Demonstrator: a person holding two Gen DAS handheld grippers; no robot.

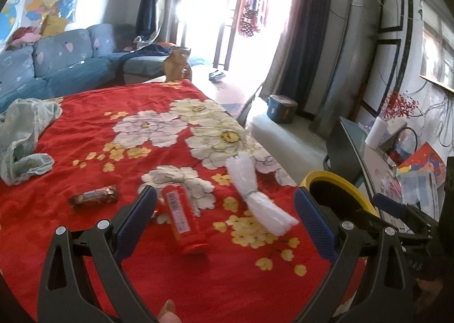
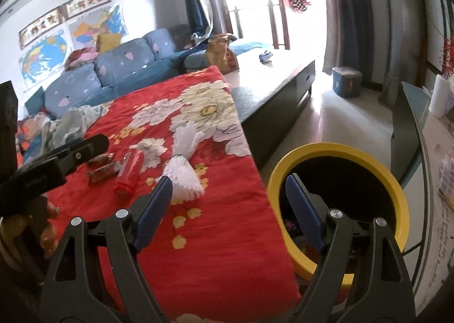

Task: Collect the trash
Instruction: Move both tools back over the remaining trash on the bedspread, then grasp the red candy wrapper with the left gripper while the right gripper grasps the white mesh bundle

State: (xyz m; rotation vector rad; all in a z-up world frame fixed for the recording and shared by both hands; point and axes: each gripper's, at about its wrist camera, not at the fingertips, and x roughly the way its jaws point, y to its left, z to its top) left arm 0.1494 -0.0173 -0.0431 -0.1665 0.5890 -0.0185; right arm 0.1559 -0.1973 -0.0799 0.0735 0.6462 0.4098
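— Red flowered cloth (image 1: 93, 135) covers the table; how do the claws sit?

— Left gripper (image 1: 224, 221) tilts down, jaws apart, empty, over the red bottle (image 1: 181, 218). Right gripper (image 2: 227, 206) gapes empty across the table's right edge.

— Trash?

— White bundle (image 1: 255, 195) and brown wrapper (image 1: 93, 197) lie near; yellow bin (image 2: 397, 189) stands just right, open floor beyond.

A soft, matt red cloth (image 1: 142, 252) printed with flowers is seen over the table. A glossy red plastic bottle (image 1: 181, 221) and a shiny brown wrapper (image 1: 93, 198) are laid on it, beside a white bundle (image 1: 255, 195) of ribbed, crinkled plastic. Smooth yellow plastic forms the bin (image 2: 397, 192). Textured blue pads (image 2: 303, 209) are fitted on matt black plastic fingers with metal rivets.
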